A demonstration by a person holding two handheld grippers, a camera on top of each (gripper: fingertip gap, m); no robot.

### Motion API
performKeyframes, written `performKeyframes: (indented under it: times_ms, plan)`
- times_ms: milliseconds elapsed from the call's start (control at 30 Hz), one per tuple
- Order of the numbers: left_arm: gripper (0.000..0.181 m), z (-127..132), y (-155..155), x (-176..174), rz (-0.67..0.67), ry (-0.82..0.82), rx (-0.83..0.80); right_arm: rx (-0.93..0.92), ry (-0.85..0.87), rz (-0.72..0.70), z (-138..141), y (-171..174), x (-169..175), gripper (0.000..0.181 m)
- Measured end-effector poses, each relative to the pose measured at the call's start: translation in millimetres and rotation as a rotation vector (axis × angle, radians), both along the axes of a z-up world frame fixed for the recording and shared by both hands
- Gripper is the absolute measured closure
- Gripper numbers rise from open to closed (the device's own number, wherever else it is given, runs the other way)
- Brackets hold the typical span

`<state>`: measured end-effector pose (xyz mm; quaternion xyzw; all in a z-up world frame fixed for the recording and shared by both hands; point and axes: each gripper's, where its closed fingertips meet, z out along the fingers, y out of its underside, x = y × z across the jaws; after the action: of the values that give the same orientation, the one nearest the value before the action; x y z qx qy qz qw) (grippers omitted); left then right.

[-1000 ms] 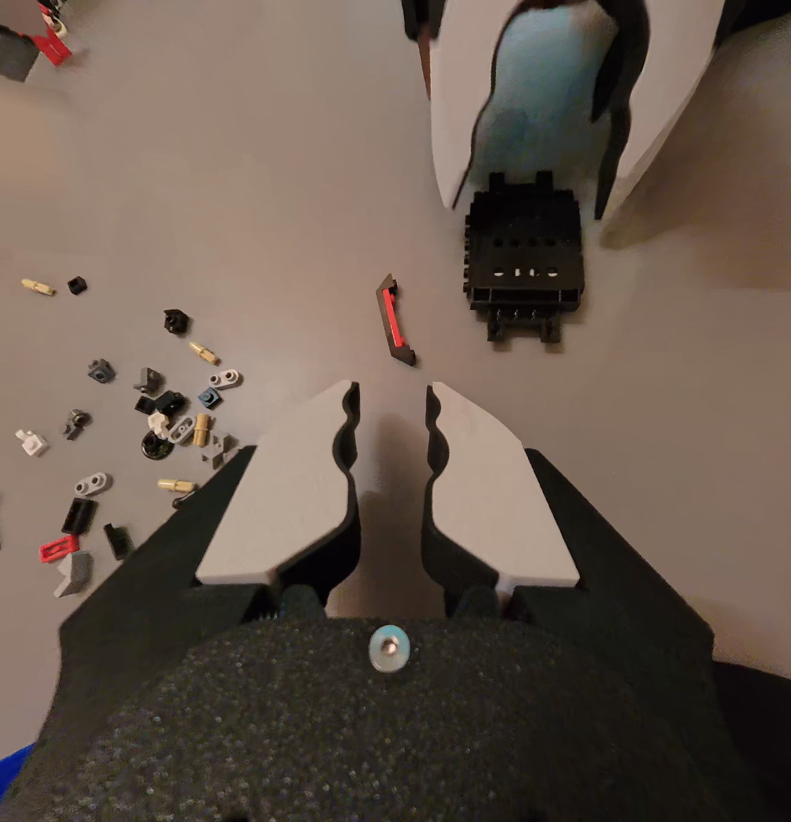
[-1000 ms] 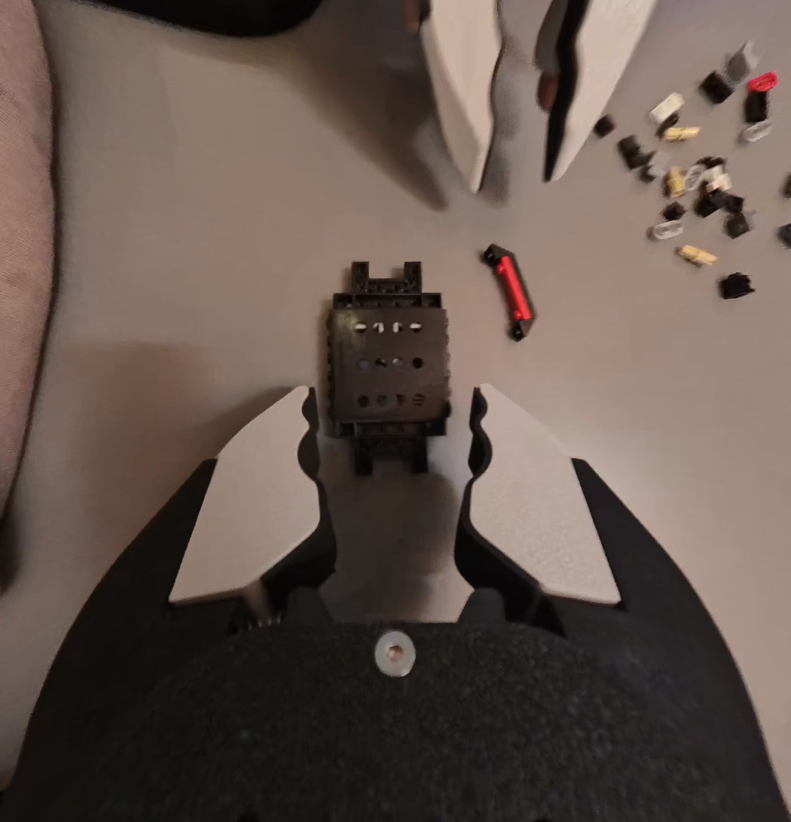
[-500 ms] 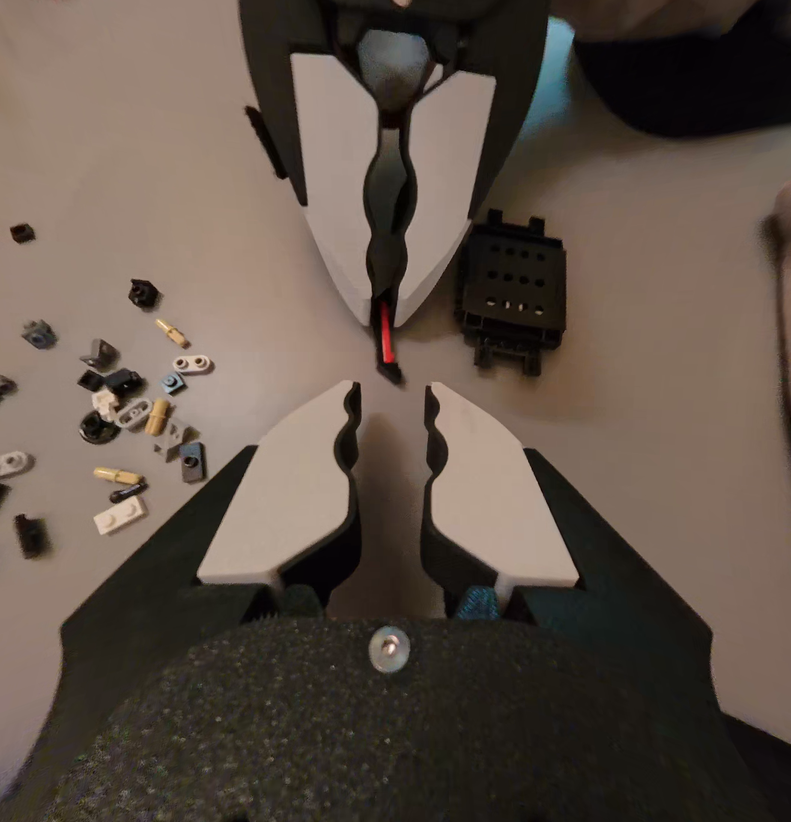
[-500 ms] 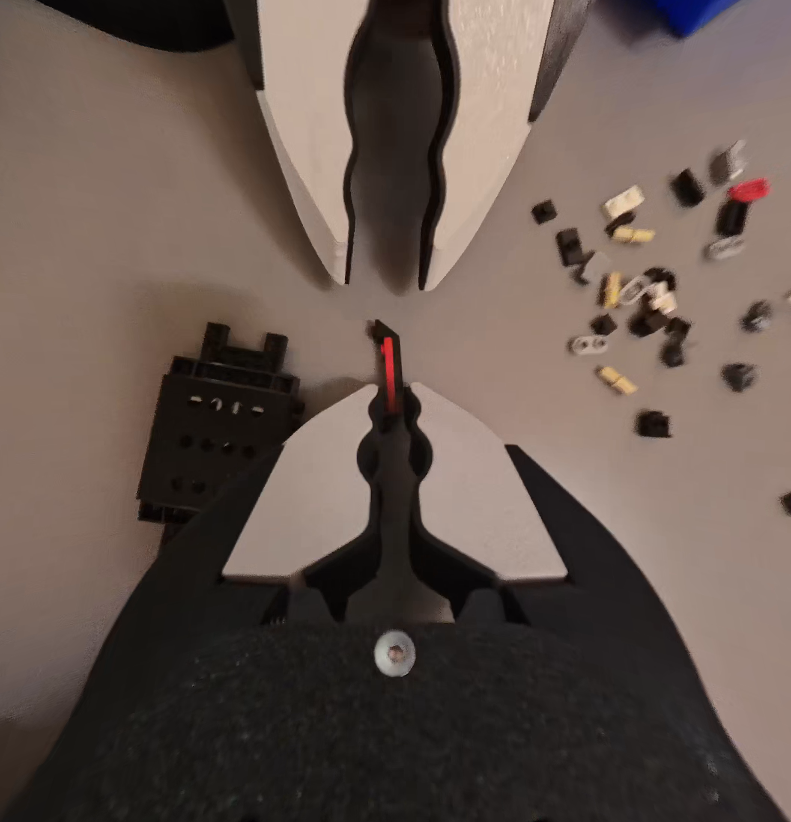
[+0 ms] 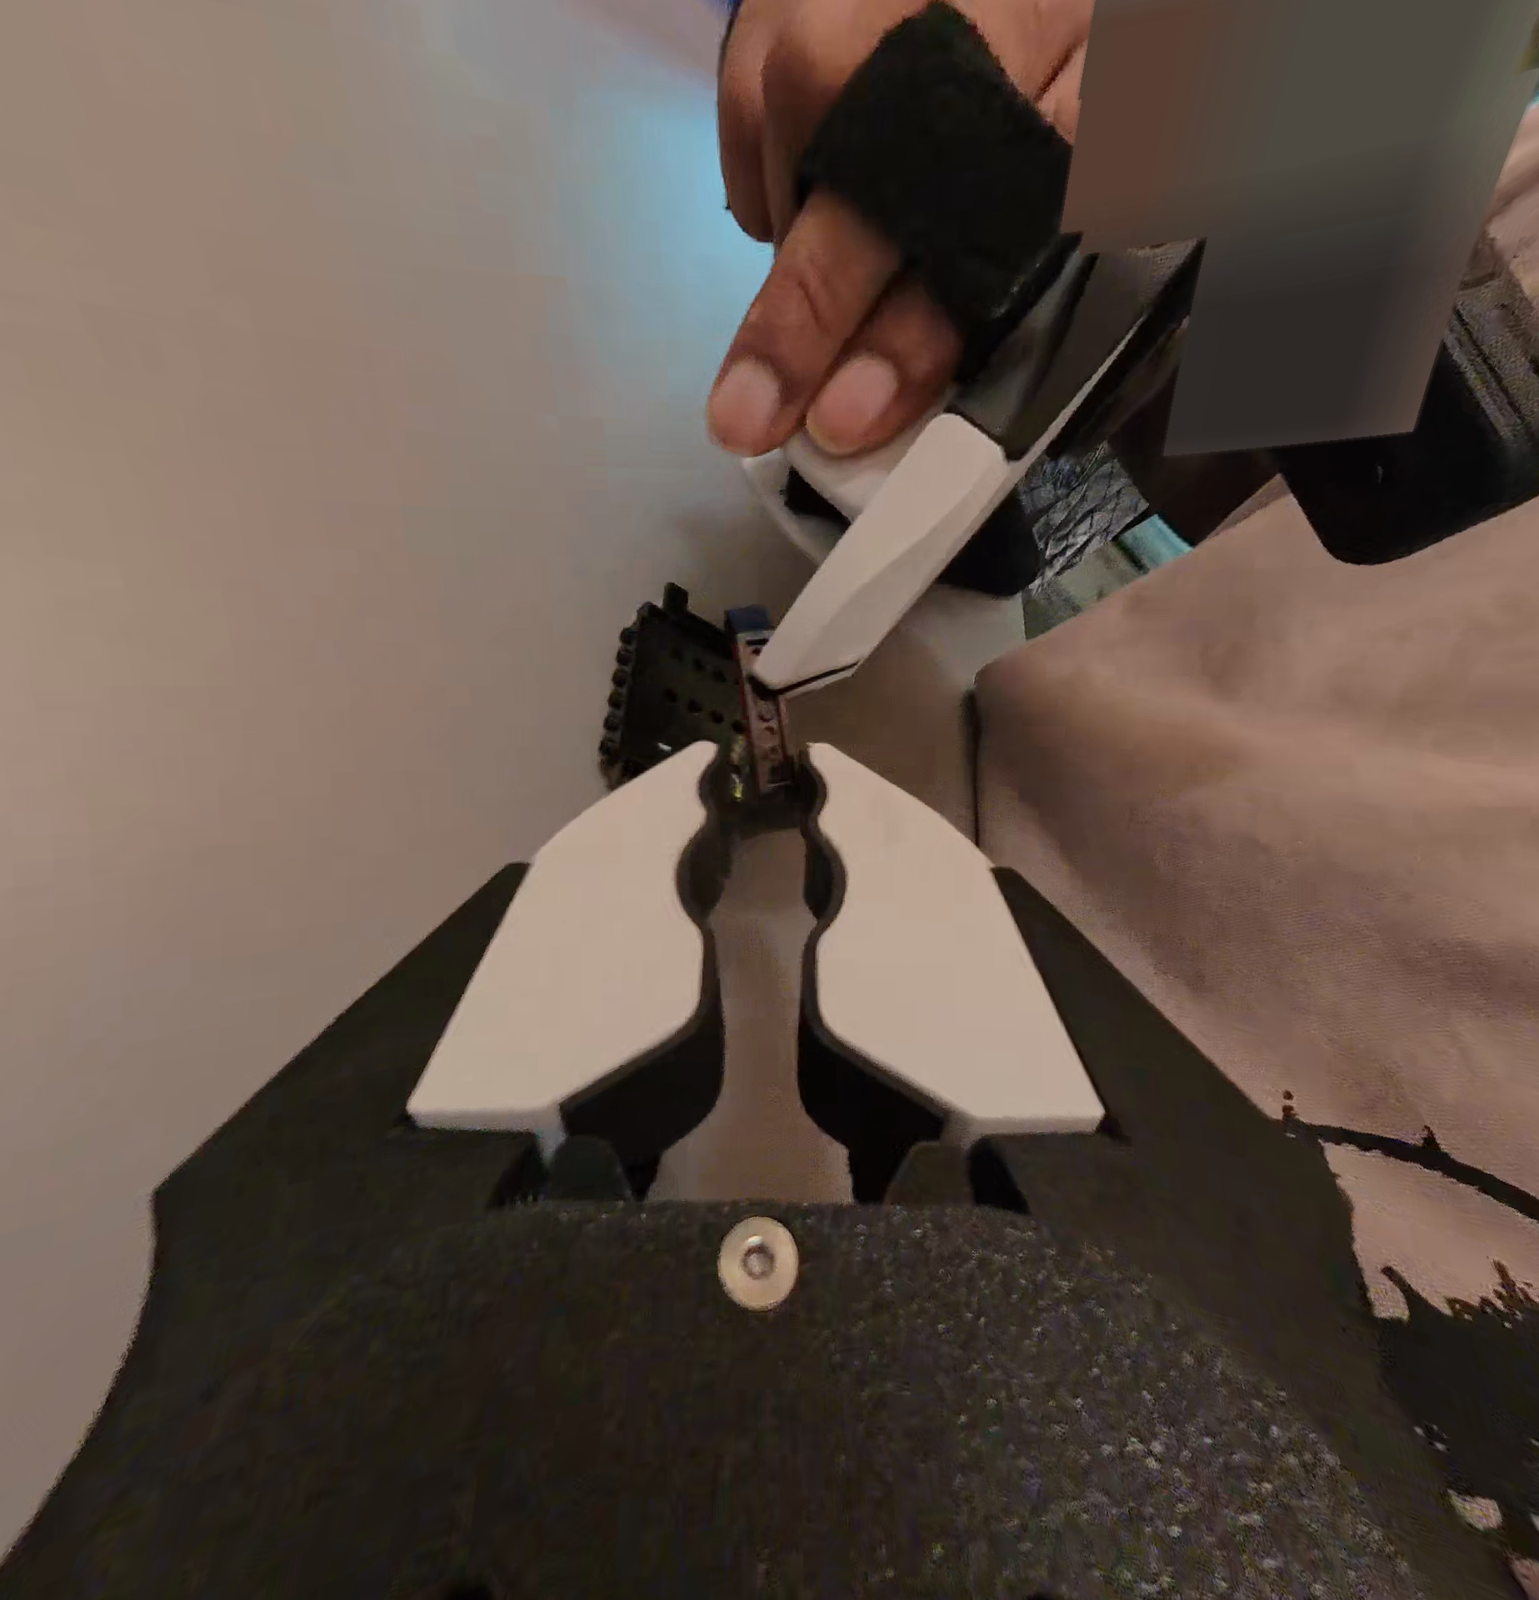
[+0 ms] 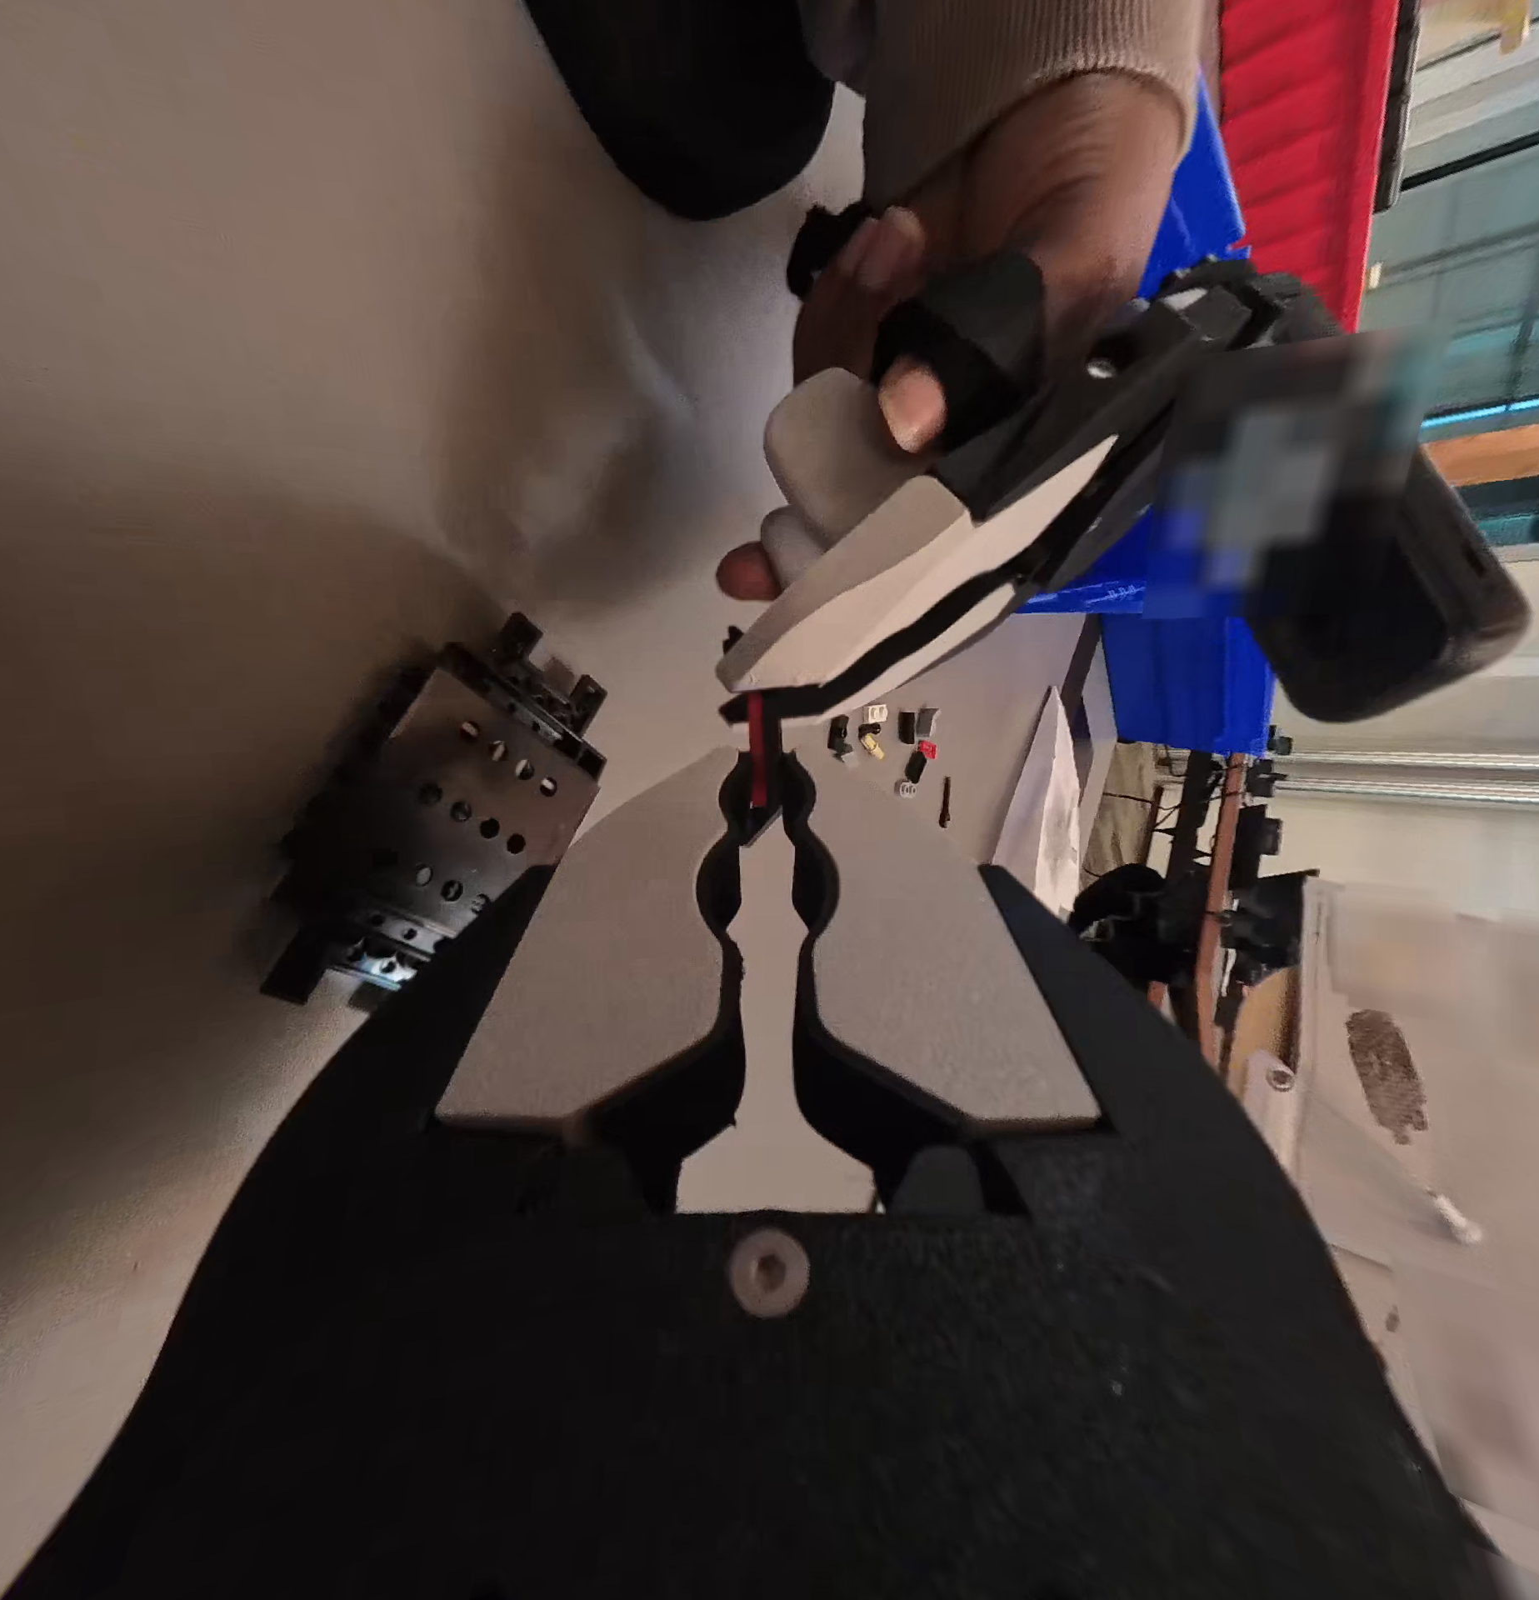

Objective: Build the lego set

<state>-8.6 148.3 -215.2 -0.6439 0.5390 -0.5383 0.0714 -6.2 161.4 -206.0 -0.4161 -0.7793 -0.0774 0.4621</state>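
The slim black-and-red lego strip point(image 6: 757, 770) is largely hidden between both tips, its ends hard to make out. My right tool point(image 6: 759, 783) is nearly closed, clamping its lower end; my left tool point(image 5: 761, 770) pinches the other end. The black perforated lego base point(image 6: 437, 822) lies on the grey surface point(image 6: 186, 346), just beside.

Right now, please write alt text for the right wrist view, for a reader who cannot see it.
Two tools grip one slim black and red lego strip between them: the right tool from below, the left tool, held by a hand, from above. A black perforated lego block lies left on the grey table.
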Motion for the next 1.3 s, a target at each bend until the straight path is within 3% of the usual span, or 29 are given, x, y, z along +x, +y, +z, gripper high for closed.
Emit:
performKeyframes:
  times_ms: [167, 333, 467, 567, 767, 800, 867, 1033, 1167, 1300]
  plan:
    - [0.173, -5.1, -1.2, 0.6, -0.014, 0.03, 0.193, -0.058, 0.075, -0.031, -2.3, -5.3, 1.3, 0.174]
    - [0.173, -5.6, -4.3, -3.7, -0.097, -0.024, 0.406, -0.503, 0.298, -0.164, -3.6, -14.7, 12.0, 0.157]
    - [0.173, -3.5, -15.6, -2.8, -0.187, -0.093, 0.537, -0.795, 0.448, -0.197, -2.7, -29.2, 9.6, 0.156]
    - [0.173, -1.8, -17.3, 1.0, -0.199, -0.111, 0.56, -0.798, 0.508, -0.217, 1.4, -33.2, 8.3, 0.171]
    - [0.173, 1.1, -17.0, 5.7, -0.163, -0.134, 0.532, -0.716, 0.574, -0.323, 0.4, -32.2, 13.2, 0.172]
    - [0.173, 0.5, -17.3, 6.1, -0.159, -0.138, 0.548, -0.718, 0.569, -0.335, -1.9, -32.9, 15.2, 0.172]
    - [0.173, -2.6, -14.0, 4.2, -0.148, -0.119, 0.583, -0.76, 0.477, -0.361, -14.5, -33.9, 26.3, 0.147]
    - [0.173, -1.0, 4.1, 0.1, -0.04, -0.106, 0.575, -0.809, 0.092, -0.41, -59.7, -31.4, 52.2, 0.114]
    - [0.173, 3.3, 18.1, -2.4, 0.036, -0.119, 0.591, -0.851, -0.013, -0.452, -69.2, -29.1, 43.4, 0.124]
    - [0.173, 5.8, 28.8, -7.5, 0.103, -0.141, 0.593, -0.855, 0.065, -0.594, -67.7, -23.4, 43.1, 0.125]
